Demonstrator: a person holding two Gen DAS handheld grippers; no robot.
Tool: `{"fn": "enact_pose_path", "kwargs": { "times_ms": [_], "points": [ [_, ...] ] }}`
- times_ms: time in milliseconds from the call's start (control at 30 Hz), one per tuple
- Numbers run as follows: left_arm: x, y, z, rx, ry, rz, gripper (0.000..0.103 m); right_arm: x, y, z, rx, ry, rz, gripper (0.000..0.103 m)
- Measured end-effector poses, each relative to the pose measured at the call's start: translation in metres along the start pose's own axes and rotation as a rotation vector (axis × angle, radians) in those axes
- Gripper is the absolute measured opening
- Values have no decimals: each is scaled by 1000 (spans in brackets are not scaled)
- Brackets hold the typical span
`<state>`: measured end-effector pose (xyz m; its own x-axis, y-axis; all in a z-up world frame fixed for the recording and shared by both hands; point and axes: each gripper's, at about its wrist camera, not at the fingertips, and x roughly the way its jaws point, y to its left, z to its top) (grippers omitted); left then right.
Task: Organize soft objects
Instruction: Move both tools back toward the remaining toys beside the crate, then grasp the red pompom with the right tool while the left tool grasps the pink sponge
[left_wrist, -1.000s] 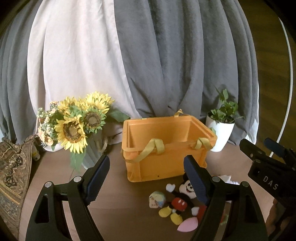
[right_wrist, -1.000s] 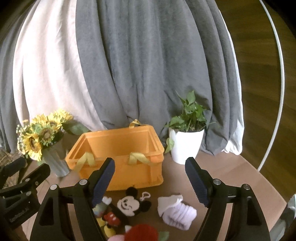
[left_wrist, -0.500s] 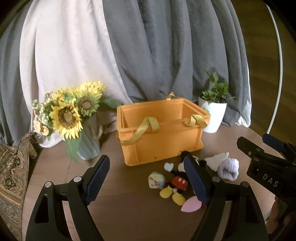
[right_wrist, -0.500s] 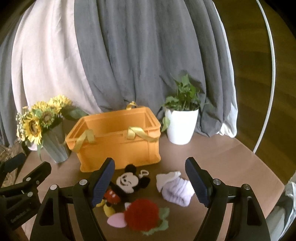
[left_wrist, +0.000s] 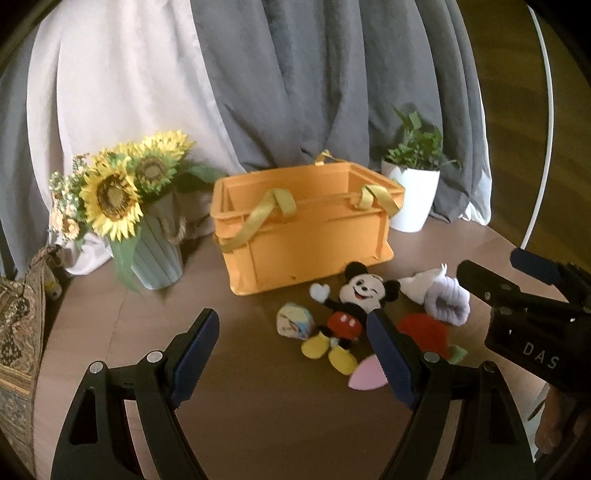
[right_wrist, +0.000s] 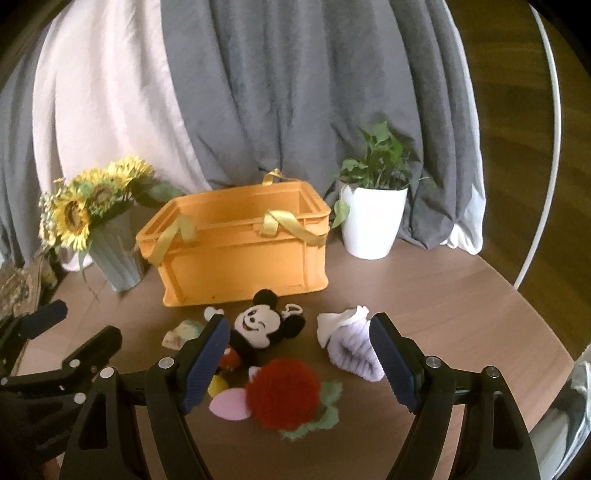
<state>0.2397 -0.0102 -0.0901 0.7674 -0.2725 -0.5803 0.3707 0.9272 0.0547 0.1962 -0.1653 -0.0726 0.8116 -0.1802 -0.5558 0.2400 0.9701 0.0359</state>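
An orange crate (left_wrist: 306, 229) with yellow strap handles stands on the round brown table; it also shows in the right wrist view (right_wrist: 240, 254). In front of it lie a Mickey Mouse plush (left_wrist: 351, 306) (right_wrist: 258, 328), a small pastel soft cube (left_wrist: 295, 320) (right_wrist: 184, 332), a red pom-pom flower with pink and green felt petals (right_wrist: 282, 393) (left_wrist: 424, 334), and rolled white-lilac socks (right_wrist: 351, 343) (left_wrist: 439, 295). My left gripper (left_wrist: 291, 358) is open and empty, above the table before the toys. My right gripper (right_wrist: 299, 363) is open and empty, over the red flower.
A grey-green vase of sunflowers (left_wrist: 122, 206) stands left of the crate. A white pot with a green plant (left_wrist: 413, 192) stands to its right. Grey and white curtains hang behind. A patterned cushion (left_wrist: 18, 332) lies at the far left. The table edge (right_wrist: 535, 317) curves at right.
Both grippers have pulled back and tilted down, so more of the table and the soft toys now show. Both stay open. Nothing on the table has moved.
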Motion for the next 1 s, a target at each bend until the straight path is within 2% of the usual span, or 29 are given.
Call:
{"fn": "enact_pose_path", "kwargs": {
  "times_ms": [433,633,1000],
  "points": [
    [11,-35,-27,-50,51,23,81,20,-20,-9,-71,58,183,79],
    [22,-50,-40,-42,75,45,81,38,-27,-15,-120,96,258,79],
    [54,-64,-56,-45,127,45,72,72,-31,-30,-164,173,367,75]
  ]
}}
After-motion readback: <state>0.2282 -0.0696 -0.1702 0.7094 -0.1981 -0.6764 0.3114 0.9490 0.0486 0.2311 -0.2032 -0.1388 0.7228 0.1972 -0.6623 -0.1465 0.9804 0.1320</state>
